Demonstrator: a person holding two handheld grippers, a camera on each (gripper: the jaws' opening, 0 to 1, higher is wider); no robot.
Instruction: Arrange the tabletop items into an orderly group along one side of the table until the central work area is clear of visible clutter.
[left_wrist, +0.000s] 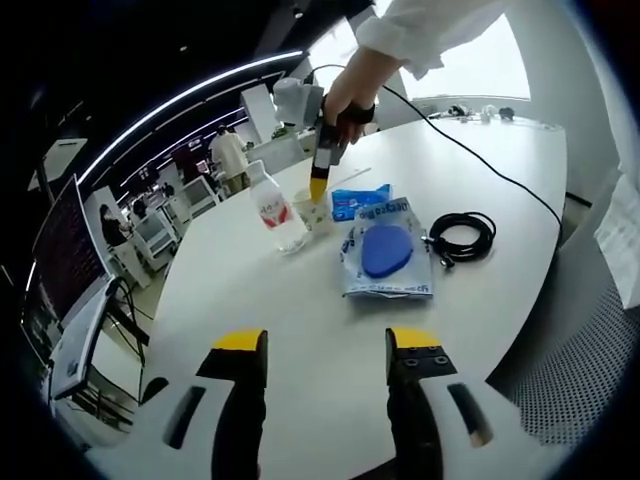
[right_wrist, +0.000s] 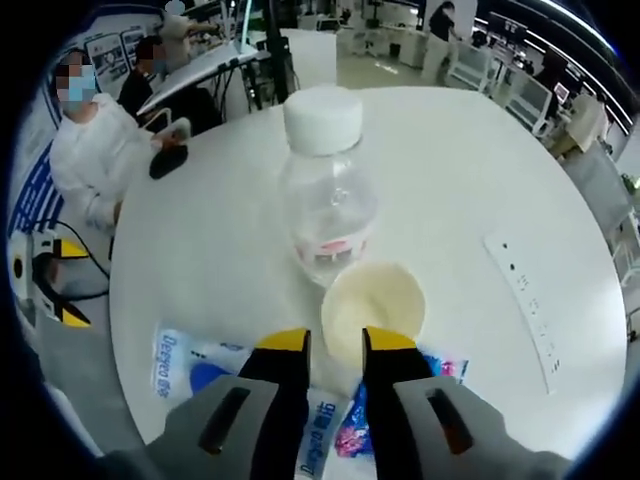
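A clear water bottle (left_wrist: 277, 210) with a white cap and red label stands on the round white table (left_wrist: 300, 300). Beside it is a cream paper cup (left_wrist: 312, 214). A hand holds my right gripper (left_wrist: 318, 186) down at the cup's rim. In the right gripper view the jaws of the right gripper (right_wrist: 336, 342) stand narrowly apart astride the near rim of the cup (right_wrist: 378, 300), with the bottle (right_wrist: 325, 200) just beyond. My left gripper (left_wrist: 327, 342) is open over bare table near the edge. It is also in the right gripper view, at far left (right_wrist: 50, 282).
A clear bag with a blue item (left_wrist: 386, 252), a blue packet (left_wrist: 358, 201) and a coiled black cable (left_wrist: 462, 237) lie right of the cup. A thin white strip (right_wrist: 525, 300) lies farther off. A black cord (left_wrist: 480, 160) crosses the table. A person in white (right_wrist: 95, 150) sits at the rim.
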